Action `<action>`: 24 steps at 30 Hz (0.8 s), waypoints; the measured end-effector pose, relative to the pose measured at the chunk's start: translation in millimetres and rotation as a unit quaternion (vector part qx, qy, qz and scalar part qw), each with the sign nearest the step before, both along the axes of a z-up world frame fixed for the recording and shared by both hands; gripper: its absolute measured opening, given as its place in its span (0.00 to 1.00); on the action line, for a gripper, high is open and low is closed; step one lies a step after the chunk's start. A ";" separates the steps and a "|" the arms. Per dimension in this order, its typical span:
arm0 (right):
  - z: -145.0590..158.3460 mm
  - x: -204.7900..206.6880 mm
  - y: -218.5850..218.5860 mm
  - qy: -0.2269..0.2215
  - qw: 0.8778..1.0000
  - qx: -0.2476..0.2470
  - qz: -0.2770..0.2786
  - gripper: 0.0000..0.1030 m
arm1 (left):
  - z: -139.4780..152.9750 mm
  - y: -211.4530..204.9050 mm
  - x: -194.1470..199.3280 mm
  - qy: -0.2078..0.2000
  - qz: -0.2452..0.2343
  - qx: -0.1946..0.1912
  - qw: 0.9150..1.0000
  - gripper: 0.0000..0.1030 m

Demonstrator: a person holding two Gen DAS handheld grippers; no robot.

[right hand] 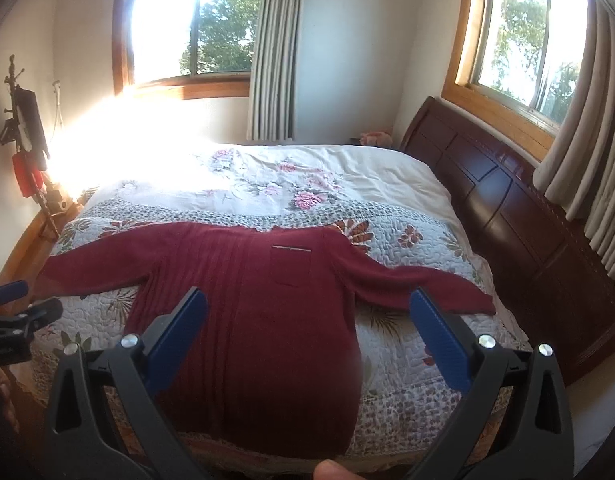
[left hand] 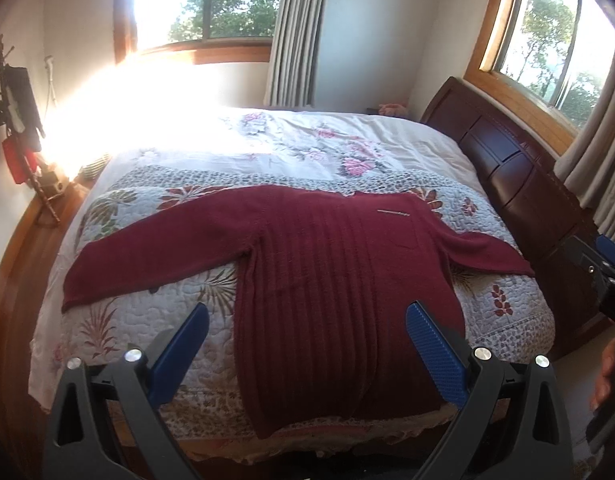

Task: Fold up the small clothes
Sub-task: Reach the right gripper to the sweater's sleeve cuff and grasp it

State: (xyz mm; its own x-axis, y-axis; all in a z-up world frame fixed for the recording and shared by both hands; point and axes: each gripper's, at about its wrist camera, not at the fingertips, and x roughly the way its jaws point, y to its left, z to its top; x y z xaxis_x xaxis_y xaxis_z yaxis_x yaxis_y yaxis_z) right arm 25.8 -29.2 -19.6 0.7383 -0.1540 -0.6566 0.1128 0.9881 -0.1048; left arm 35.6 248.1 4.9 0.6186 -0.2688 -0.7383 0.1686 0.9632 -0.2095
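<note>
A dark red knitted sweater [left hand: 331, 280] lies flat, front up, on a quilted floral bedspread [left hand: 119, 320], both sleeves spread outward and its hem toward the near edge of the bed. A chest pocket [right hand: 290, 266] with a pale strip along its top is visible; finer detail of the knit is lost to blur near the hem.

The left gripper [left hand: 307, 316] hangs above the near part of the bed with its blue-padded fingers [left hand: 431, 344] set wide apart and nothing between them; no contact with the sweater is visible. The right gripper [right hand: 307, 304] likewise hangs over the lower body of the sweater, fingers spread, gripping nothing.

In the left wrist view the right gripper enters only as a dark fragment at the right edge, with part of a hand [left hand: 605, 376] cut off by the frame. In the right wrist view the left gripper [right hand: 15, 312] is similarly clipped at the left edge.

Sun glare from the far window [left hand: 195, 0] washes out the bed's far left corner. Objects hanging on the left wall [left hand: 15, 108] are too dark to identify. A wooden headboard [right hand: 507, 208] stands at the right.
</note>
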 end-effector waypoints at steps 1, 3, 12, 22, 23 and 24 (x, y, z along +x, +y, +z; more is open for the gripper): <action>-6.7 2.4 -11.7 0.007 1.000 0.001 -0.016 0.97 | -7.0 1.3 5.3 0.002 -0.007 -0.015 1.000 0.96; -18.8 6.4 -41.9 0.019 0.998 0.009 -0.052 0.97 | -20.9 -1.7 18.6 0.024 -0.012 -0.020 0.999 0.96; -99.9 17.5 -254.2 0.024 0.951 0.236 -0.200 0.97 | -75.9 -17.4 56.8 0.156 0.031 -0.072 0.985 0.96; -267.8 48.7 -484.6 -0.022 0.754 0.584 -0.301 0.57 | -83.3 -55.7 64.4 0.178 0.105 -0.169 0.964 0.96; -279.8 52.6 -498.8 -0.024 0.744 0.591 -0.311 0.56 | -81.0 -60.4 65.8 0.178 0.110 -0.171 0.963 0.96; -289.7 55.8 -511.3 -0.026 0.736 0.596 -0.320 0.55 | -79.1 -64.9 66.9 0.178 0.117 -0.172 0.962 0.96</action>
State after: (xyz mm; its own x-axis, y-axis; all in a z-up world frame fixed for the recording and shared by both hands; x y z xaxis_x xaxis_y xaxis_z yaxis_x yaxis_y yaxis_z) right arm 81.7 -540.5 -309.3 0.7940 0.1816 -0.5802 0.5686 0.1159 0.8144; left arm 102.5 183.2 -74.2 0.4168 -0.4193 -0.8065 -0.1849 0.8296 -0.5268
